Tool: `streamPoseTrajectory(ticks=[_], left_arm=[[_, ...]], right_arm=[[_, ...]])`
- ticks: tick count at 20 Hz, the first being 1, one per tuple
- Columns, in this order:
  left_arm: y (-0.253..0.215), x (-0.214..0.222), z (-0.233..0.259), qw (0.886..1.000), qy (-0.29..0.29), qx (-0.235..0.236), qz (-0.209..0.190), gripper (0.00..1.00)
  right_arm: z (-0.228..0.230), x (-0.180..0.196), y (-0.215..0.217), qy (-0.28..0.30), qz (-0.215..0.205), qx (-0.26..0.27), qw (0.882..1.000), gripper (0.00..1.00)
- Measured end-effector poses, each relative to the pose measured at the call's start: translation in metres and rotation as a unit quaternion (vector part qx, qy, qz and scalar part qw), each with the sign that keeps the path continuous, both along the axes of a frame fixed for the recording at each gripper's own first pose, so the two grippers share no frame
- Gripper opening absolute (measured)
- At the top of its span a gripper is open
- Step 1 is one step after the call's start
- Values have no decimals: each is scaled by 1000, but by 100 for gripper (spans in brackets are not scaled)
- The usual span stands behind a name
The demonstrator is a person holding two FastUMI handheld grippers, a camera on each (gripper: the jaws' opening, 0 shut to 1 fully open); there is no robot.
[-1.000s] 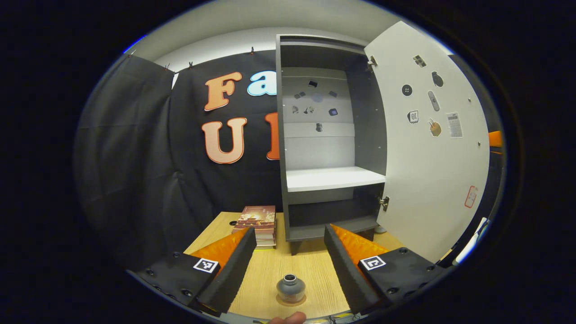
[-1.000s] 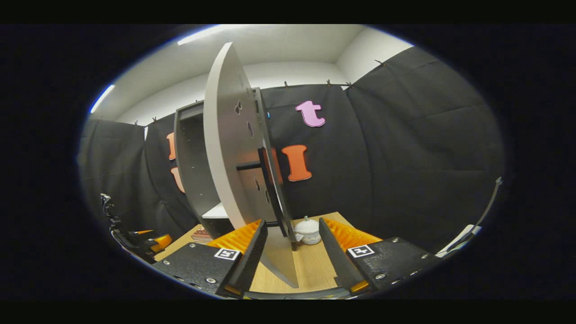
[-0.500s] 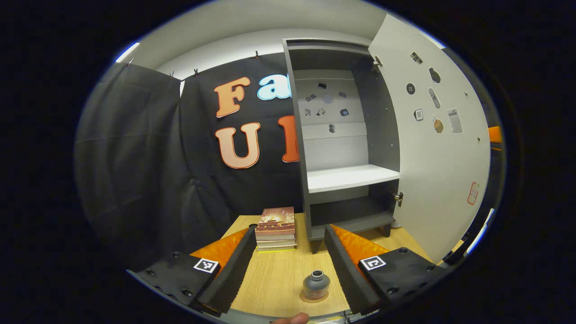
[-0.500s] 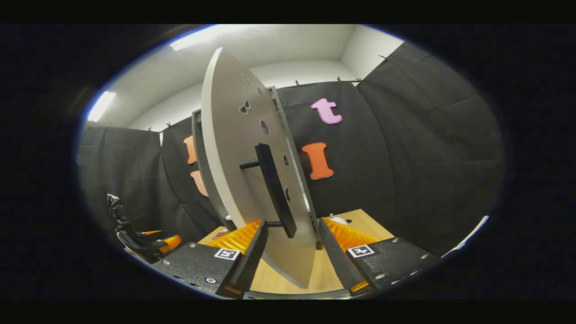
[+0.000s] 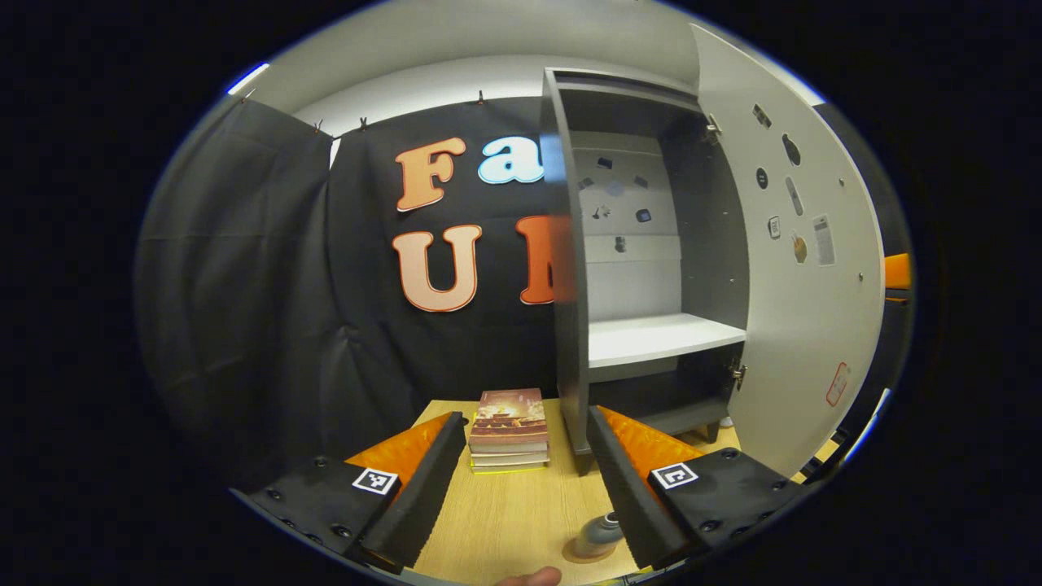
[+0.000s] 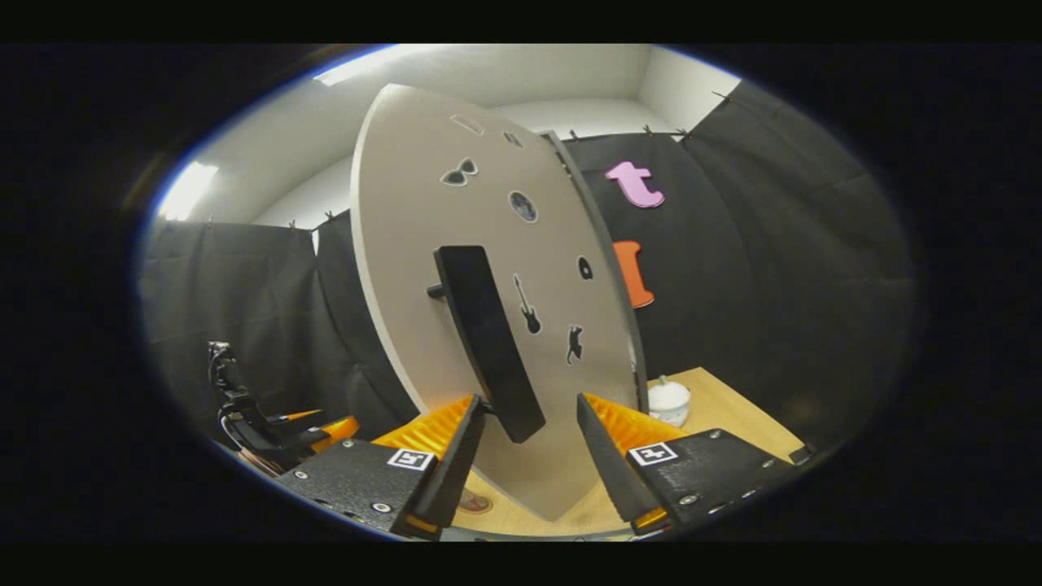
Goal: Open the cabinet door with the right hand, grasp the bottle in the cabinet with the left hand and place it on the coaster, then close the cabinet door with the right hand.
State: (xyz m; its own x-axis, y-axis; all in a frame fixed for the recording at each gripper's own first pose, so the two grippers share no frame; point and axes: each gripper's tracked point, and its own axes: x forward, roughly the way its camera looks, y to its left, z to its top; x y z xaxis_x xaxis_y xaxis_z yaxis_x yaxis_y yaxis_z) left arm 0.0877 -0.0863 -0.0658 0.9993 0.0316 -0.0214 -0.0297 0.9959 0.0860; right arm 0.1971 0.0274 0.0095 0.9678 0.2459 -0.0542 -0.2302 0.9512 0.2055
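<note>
In the left gripper view a small grey bottle (image 5: pixel 600 531) stands on a round brown coaster (image 5: pixel 588 553) on the wooden table (image 5: pixel 505 521), partly hidden behind my left gripper's right finger. My left gripper (image 5: pixel 521 480) is open, nothing between its fingers. The grey cabinet (image 5: pixel 570 342) stands open, its white door (image 5: pixel 802 268) swung out to the right, its white shelf (image 5: pixel 663 338) bare. In the right gripper view the door's outer face (image 6: pixel 488 244) is close ahead. The lower end of its black handle (image 6: pixel 488 342) hangs between the fingers of my open right gripper (image 6: pixel 521 456).
A stack of books (image 5: pixel 509 427) lies on the table left of the cabinet. A small white lidded pot (image 6: pixel 669 399) sits on the table right of the door. The other gripper (image 6: pixel 269 423) shows low at the left of the right gripper view.
The door has swung partway toward the cabinet, showing more of its outer face to the right gripper. The left gripper view has shifted left, so the bottle slid behind the right finger.
</note>
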Motion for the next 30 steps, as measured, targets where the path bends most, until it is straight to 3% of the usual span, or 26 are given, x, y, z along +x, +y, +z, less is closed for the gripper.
streamPoseTrajectory(ticks=[2, 3, 4, 13, 23, 30], left_arm=[[19, 16, -1, 1000, 5, -8, 2, 97], [28, 23, 0, 1000, 4, -9, 2, 98], [39, 30, 1, 1000, 2, -9, 5, 98], [110, 75, -4, 999, -14, -28, 20, 97], [106, 114, -29, 999, 6, -45, -24, 97], [108, 123, -36, 998, 15, -59, -29, 97]], right_arm=[[-3, 8, 7, -2, 8, -11, 1000, 75], [-2, 11, 12, -3, 10, -13, 1000, 85], [-3, 18, 15, -2, 11, -16, 1000, 77], [1, 59, 42, -42, -4, -88, 995, 94], [0, 82, 55, -55, -24, -107, 992, 94], [-8, 103, 47, -55, -72, -128, 988, 94]])
